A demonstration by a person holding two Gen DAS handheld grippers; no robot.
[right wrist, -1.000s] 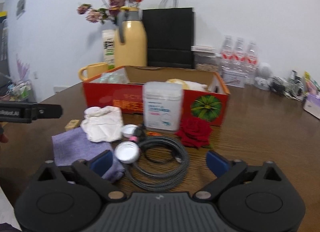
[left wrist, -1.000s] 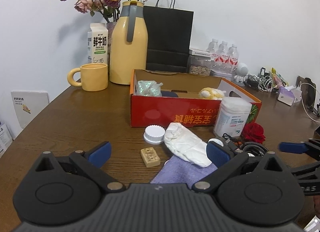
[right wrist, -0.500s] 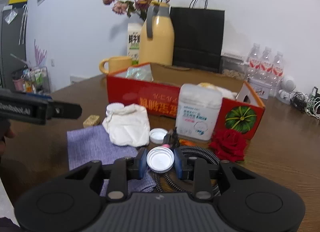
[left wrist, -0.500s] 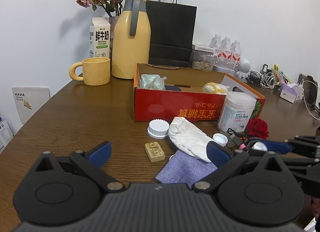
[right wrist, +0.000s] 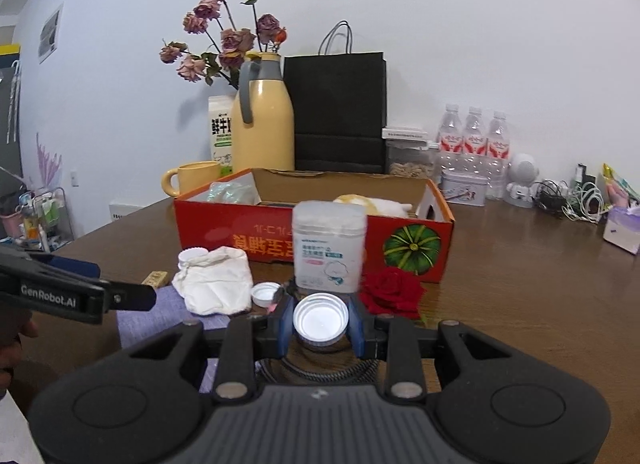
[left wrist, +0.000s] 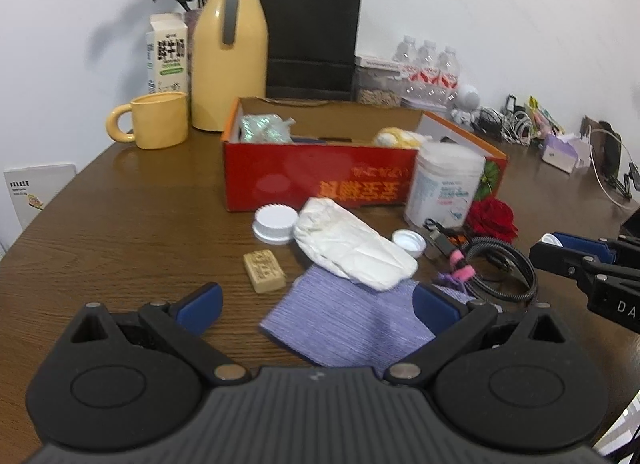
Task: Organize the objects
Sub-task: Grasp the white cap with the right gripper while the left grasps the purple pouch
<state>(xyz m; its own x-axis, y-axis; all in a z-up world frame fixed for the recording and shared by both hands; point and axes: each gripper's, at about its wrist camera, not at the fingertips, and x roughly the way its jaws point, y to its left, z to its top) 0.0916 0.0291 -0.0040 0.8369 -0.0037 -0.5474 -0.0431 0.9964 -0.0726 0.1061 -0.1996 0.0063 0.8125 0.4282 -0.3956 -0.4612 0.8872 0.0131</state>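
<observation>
- Right gripper [right wrist: 320, 322]: closed on a small silver lid [right wrist: 320, 319], one blue pad on each side of its rim. The lid sits open side up, lifted clear above the coiled black cable [right wrist: 316, 370].
- Left gripper [left wrist: 316, 304]: jaws wide apart, nothing between them. It hovers low over the near edge of the purple cloth [left wrist: 352, 324].
- Just beyond the cloth lie a crumpled white bag [left wrist: 352, 248], a tan block [left wrist: 264, 270], a ribbed white cap [left wrist: 276, 221] and a smaller white cap [left wrist: 409, 242].
- Straight ahead of the held lid, in the right wrist view, stands a clear plastic jar [right wrist: 329, 246]; a red rose [right wrist: 392, 292] lies just to its right.
- The red cardboard box [right wrist: 280, 242] stands directly behind the jar, open at the top, its long axis running left to right across the table [right wrist: 520, 284].
- Judgement: the box is the likely destination. It lies dead ahead and farther from the right gripper, with the jar in the path, so the lid should pass above or beside the jar.
- The right hand already holds the lid and is the one to deliver it; the left stands nearer the cloth and bag.
</observation>
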